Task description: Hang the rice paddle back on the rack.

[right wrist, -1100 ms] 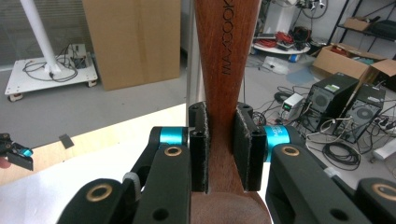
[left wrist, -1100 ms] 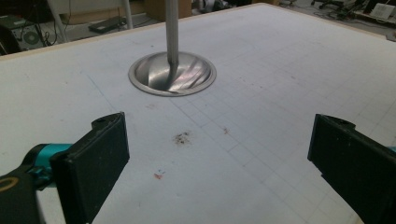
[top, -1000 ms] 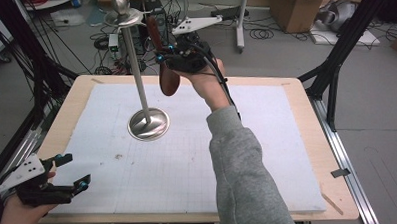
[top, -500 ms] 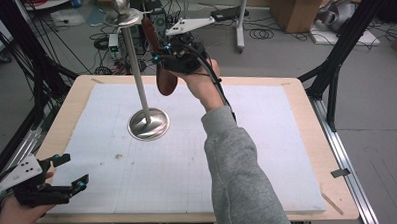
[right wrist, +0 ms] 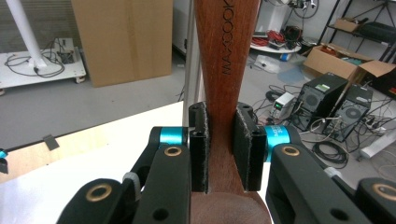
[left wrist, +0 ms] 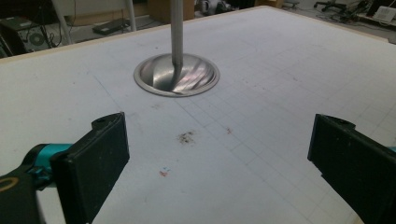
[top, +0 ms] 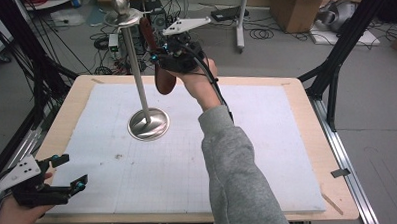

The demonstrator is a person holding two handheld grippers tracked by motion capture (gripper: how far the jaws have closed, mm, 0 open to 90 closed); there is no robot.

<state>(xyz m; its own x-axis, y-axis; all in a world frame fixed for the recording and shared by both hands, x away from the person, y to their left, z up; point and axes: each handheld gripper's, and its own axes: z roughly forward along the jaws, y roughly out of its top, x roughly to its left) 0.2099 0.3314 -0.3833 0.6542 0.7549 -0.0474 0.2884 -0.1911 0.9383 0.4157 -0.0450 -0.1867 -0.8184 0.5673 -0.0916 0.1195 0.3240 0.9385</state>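
Clamping a wooden spoon (right wrist: 227, 70), right gripper (top: 160, 61) nears stand (top: 148, 125); left gripper (top: 68, 172) gapes.

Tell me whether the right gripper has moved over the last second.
Yes. The right gripper, shut on the wooden spoon, has drifted left toward the metal stand and slightly away from the person.
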